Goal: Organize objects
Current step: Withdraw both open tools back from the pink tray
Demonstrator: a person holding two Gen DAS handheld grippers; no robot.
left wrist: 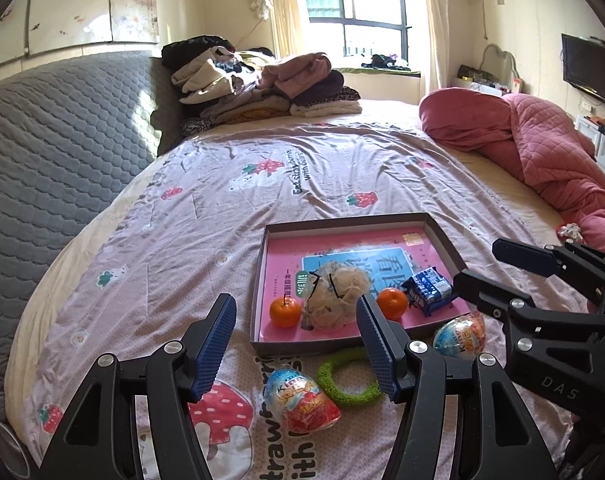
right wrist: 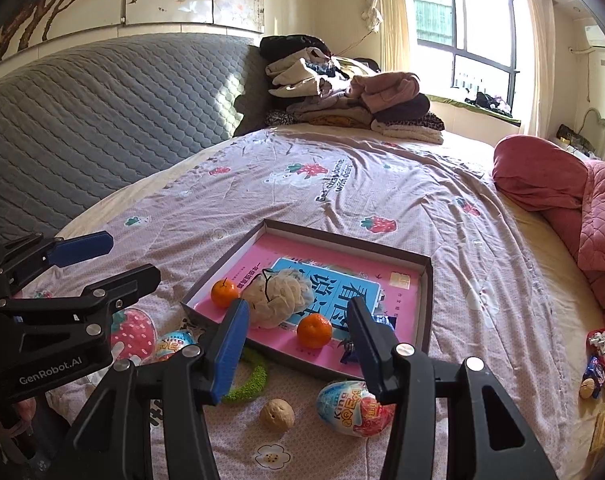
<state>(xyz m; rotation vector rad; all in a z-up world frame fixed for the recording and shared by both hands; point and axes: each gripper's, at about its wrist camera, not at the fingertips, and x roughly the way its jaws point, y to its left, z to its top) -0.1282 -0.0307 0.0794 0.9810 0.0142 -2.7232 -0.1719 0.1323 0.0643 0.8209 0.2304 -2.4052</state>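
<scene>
Right wrist: tray (right wrist: 424, 300) holds two oranges (right wrist: 314, 332), mesh puff (right wrist: 278, 300), perhaps book.

Home bedroom, bed (left wrist: 302, 168) with strawberry-print sheet, padded grey headboard (left wrist: 62, 128), folded clothes pile (left wrist: 262, 84), curtained window (left wrist: 358, 8), wall-mounted television (left wrist: 590, 70)

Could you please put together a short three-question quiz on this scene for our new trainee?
1. True or false: both tangerines lie inside the shallow box.
2. How many wrapped toy eggs lie on the bedsheet outside the box?
3. Multiple choice: the green ring is A) inside the box, B) on the sheet just in front of the box, C) held by the left gripper.

Key
1. True: one tangerine sits left of the mesh pouf, the other tangerine right of it.
2. Two: the left egg and the right egg.
3. B. Both the left gripper and the right gripper are open and empty.
</scene>
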